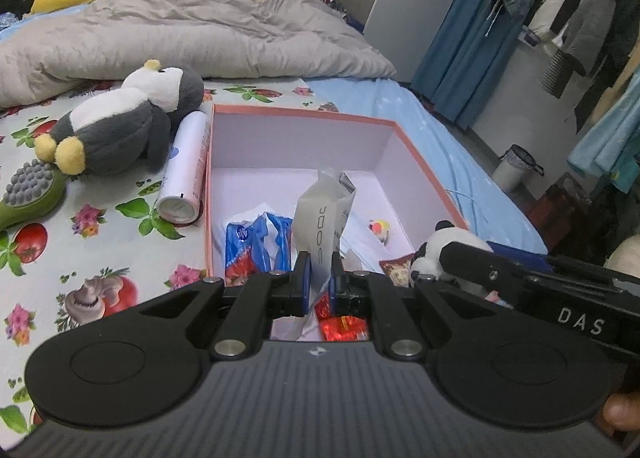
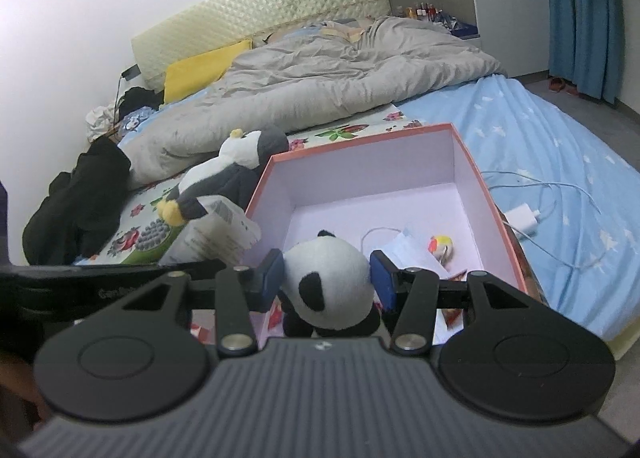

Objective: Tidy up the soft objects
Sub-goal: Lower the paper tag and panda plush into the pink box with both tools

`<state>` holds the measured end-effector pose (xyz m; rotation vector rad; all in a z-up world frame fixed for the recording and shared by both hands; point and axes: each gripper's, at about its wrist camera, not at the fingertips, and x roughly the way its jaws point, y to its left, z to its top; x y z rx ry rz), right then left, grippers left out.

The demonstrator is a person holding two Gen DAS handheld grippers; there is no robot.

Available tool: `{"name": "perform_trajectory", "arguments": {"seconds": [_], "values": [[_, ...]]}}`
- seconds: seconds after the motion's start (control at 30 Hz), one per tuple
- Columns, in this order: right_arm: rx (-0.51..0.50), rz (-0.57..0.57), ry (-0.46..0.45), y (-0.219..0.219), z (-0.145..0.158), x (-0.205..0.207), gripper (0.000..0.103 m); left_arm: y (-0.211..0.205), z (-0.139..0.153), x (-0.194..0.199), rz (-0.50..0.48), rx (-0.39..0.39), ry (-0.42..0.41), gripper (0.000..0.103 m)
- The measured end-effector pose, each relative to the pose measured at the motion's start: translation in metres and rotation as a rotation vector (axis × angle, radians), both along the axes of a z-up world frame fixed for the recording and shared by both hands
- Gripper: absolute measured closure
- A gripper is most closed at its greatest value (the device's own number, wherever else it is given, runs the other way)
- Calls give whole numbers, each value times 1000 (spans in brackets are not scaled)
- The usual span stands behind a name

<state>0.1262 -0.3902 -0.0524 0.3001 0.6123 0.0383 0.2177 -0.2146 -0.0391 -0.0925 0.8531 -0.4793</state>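
Over the near end of the pink-rimmed box [image 2: 468,162], at about 6 o'clock in the right wrist view, my right gripper [image 2: 327,278] has the panda plush [image 2: 328,282] between its blue pads; the pads sit against its sides, so I read it as gripped, though lightly. The panda is light and squashy, so it will give under the pads rather than slip, and I judge the round body the best place to hold it, not an ear or a limb. My left gripper [image 1: 320,278] is pinched narrow on a grey plastic pouch [image 1: 320,218], which stands up from the pads toward 12 o'clock, above the blue packet [image 1: 256,242] lying in the box. That pouch is thin, limp and slick — it will flop and may slide, so a grip low on a folded edge suits it. The penguin plush [image 1: 120,122] lies on the bedsheet [image 1: 120,242] at 10 o'clock, outside the box, beside a white spray can [image 1: 186,170] — bulky but soft, best taken by the belly.
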Motion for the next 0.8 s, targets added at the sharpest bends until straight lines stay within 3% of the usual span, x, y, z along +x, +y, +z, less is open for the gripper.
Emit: {"name": "perform_trajectory", "arguments": {"seconds": [0.23,0.5,0.8], "values": [[20,7,10,-15,-4,38,53,-16,-13,46,-3,19,23,93],[25,-19,73,-30,-32,85,53,-32,-35,93,1,42,70,93],[43,-47,124,-39,-57,113,52,-39,-51,118,1,76,103,93]]}}
